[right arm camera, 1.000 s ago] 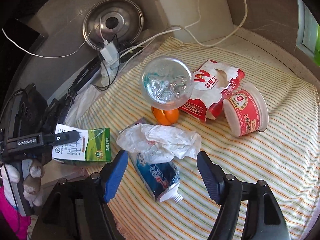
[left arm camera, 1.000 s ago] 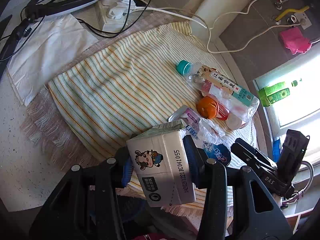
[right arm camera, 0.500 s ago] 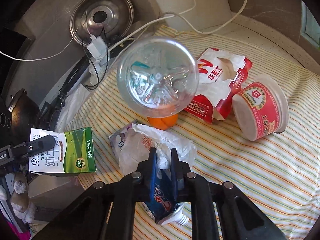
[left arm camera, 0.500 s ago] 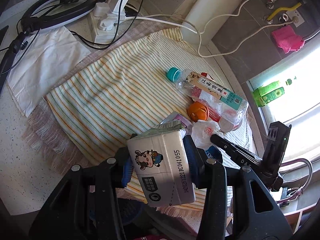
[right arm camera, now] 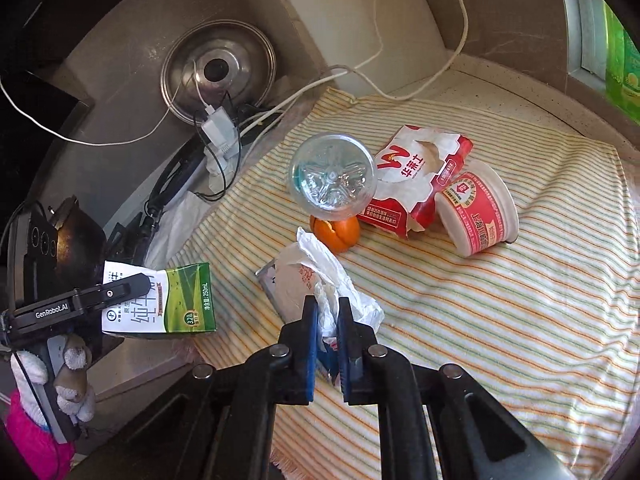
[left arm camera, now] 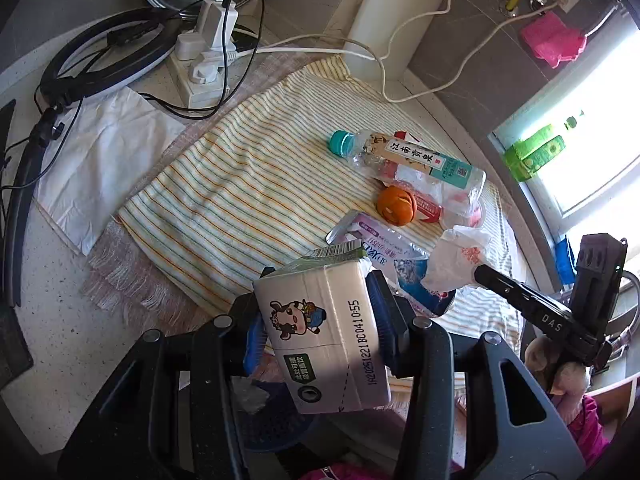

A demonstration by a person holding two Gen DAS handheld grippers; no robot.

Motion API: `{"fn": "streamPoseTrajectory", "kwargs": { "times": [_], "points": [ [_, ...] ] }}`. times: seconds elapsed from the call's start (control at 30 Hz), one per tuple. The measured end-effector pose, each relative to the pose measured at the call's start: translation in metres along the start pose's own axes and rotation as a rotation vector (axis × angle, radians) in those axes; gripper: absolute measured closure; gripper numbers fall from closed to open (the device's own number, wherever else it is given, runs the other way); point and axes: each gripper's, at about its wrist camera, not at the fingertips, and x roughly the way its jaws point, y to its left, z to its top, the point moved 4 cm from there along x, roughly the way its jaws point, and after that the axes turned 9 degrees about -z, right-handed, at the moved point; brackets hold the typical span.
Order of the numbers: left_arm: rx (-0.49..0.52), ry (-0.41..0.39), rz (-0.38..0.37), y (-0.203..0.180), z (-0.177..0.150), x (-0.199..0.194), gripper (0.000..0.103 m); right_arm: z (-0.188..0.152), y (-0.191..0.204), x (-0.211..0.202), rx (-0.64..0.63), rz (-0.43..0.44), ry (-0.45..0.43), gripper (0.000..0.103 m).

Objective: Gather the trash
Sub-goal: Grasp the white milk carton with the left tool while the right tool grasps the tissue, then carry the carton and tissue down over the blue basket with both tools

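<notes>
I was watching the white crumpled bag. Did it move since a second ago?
Yes. The white bag was lying flat on the striped cloth; now the right gripper, jaws just closed, pinches it and lifts it, nearer the orange.

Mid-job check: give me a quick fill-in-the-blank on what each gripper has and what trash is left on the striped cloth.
1. The left gripper is shut on a ____ carton.
2. The right gripper pinches a crumpled white ____ bag.
3. The clear water bottle lying on the striped cloth has a ____ cap.
4. Beside the red-and-white paper box, a red paper cup lies on its ____.

Missing words: milk; plastic; teal; side
</notes>
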Motion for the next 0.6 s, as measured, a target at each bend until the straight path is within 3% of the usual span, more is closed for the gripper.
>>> {"fn": "streamPoseTrajectory", "kwargs": {
  "times": [0.6],
  "points": [
    [0.171, 0.083, -0.026, -0.011, -0.047, -0.022, 0.057, -0.059, 0.032, -0.049, 0.070, 0.005, -0.040, 0.098]
  ]
}}
